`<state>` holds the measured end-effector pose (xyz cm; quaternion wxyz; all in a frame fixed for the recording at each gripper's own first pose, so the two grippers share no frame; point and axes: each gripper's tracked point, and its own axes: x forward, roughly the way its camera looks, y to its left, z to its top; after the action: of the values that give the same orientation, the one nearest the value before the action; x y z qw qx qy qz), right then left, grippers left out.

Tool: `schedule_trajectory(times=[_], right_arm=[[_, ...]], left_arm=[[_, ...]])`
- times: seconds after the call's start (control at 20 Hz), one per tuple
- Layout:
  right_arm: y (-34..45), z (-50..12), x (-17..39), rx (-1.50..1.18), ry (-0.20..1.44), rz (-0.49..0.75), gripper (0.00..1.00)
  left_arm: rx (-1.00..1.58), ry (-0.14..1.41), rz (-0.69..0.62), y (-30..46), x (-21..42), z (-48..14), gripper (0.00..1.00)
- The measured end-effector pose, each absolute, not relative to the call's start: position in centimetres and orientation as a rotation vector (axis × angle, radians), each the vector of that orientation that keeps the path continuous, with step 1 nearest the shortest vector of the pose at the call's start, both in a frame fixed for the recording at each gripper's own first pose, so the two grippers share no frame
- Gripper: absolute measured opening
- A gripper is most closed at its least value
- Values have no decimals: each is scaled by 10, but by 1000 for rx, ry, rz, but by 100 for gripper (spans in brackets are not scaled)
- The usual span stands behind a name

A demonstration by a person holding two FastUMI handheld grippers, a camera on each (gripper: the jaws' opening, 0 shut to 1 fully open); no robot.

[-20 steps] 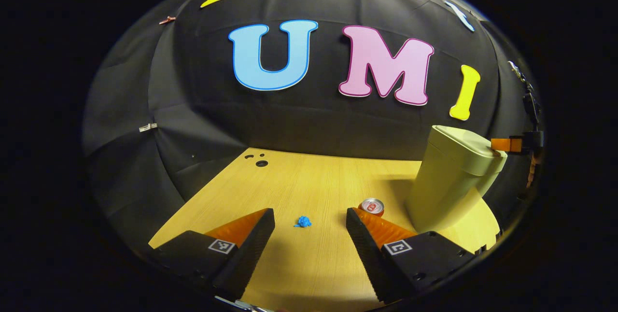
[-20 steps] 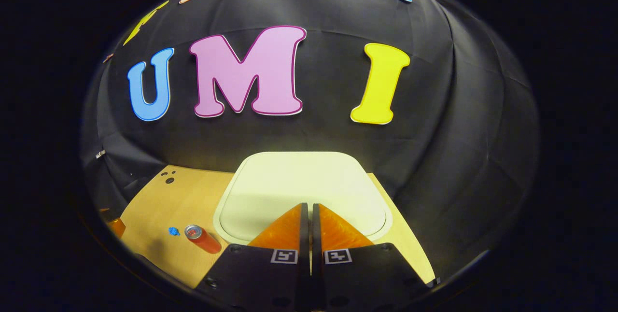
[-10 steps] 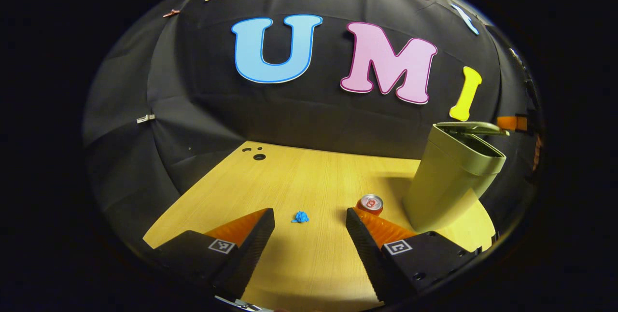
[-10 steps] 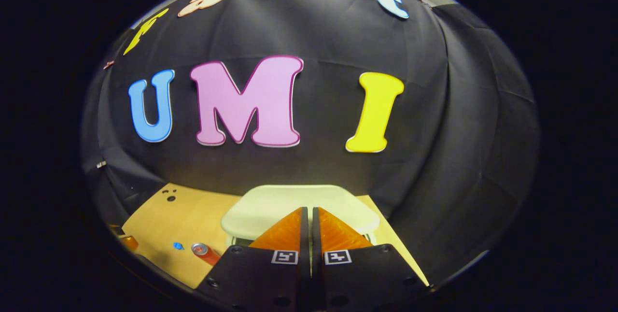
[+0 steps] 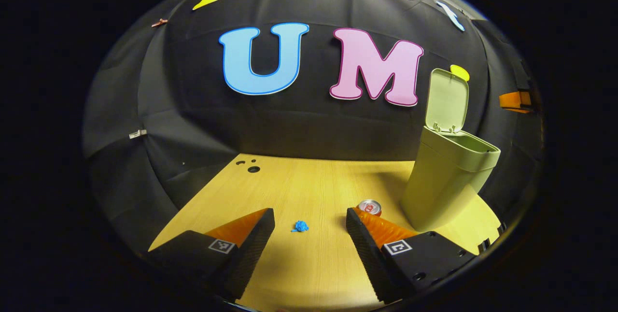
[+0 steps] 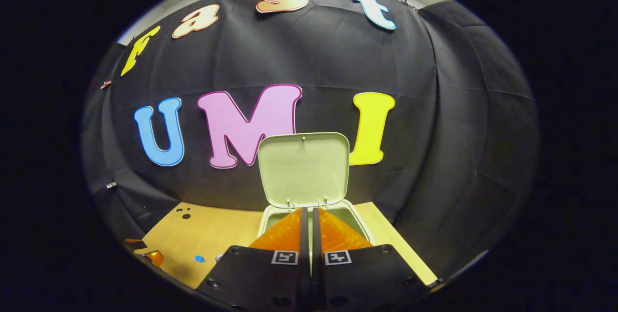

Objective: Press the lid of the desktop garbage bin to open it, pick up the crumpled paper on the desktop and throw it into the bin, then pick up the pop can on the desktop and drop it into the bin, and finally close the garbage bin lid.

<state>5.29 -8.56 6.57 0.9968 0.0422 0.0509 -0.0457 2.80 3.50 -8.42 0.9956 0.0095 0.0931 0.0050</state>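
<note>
The pale green bin (image 5: 446, 181) stands at the right of the wooden table (image 5: 299, 181) with its lid (image 5: 447, 101) swung upright. A small blue crumpled paper (image 5: 300, 226) lies on the table between the fingers of my left gripper (image 5: 310, 216), a little ahead of them; that gripper is open and holds nothing. A red pop can (image 5: 370, 206) lies just beyond its right fingertip, beside the bin's foot. My right gripper (image 6: 309, 211) is shut with nothing in it, raised above the bin's front rim (image 6: 314, 213), facing the raised lid (image 6: 304, 169). The paper (image 6: 199, 258) shows low at the left.
Black cloth walls close the table at the back and both sides. Small round holes (image 5: 253, 169) sit in the far left corner of the tabletop. Part of the other gripper (image 5: 516, 101) shows at the right edge, above and behind the bin.
The bin lid has sprung from closed to fully upright. My shut right gripper has lifted up off the lid. The left gripper has stayed about where it was.
</note>
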Motion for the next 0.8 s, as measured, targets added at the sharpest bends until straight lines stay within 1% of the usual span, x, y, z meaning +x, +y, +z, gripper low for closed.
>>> schedule_trajectory(times=[0.35,0.45,0.5,0.55,0.6,0.8], right_arm=[[-65,46,20,78,85,-81,5],[-59,33,16,70,115,-66,6],[-54,25,13,70,139,-54,8],[-51,20,13,72,154,-47,21],[-47,15,11,76,165,-36,28],[-31,-11,4,89,216,19,100]], left_arm=[[30,220,12,60,34,-109,96],[22,235,23,69,42,-119,96],[16,244,23,72,47,-124,96],[10,254,25,75,53,-129,96],[4,266,27,79,59,-134,96],[-24,322,4,82,88,-161,96]])
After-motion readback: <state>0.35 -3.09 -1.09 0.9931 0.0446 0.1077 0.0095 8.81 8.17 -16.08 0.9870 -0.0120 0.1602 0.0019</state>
